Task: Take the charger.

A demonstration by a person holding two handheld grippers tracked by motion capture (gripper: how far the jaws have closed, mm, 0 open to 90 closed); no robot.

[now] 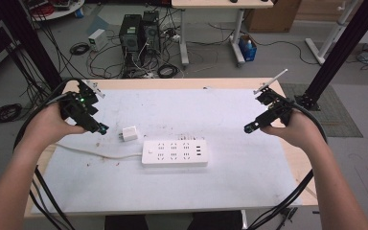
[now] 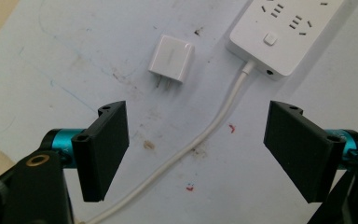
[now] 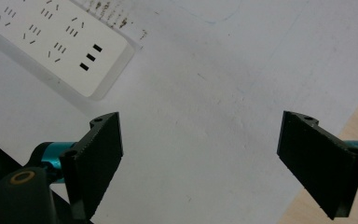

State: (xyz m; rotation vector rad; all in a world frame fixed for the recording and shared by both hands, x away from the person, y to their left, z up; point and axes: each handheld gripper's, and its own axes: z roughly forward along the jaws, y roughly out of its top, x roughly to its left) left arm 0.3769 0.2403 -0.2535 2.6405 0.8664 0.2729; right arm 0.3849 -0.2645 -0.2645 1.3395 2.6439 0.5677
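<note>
White mat (image 1: 249, 167): charger (image 1: 130, 133) just beside left claw (image 1: 103, 128); both claws wide.

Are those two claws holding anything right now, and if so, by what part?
Nothing is held. The left claw and right claw both stand open above the table; the white charger and power strip lie untouched.

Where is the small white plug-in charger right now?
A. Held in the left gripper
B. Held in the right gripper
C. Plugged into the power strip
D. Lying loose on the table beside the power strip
D. The charger lies flat on the table, prongs bare, apart from the power strip; the left gripper and right gripper are both open and empty.
</note>
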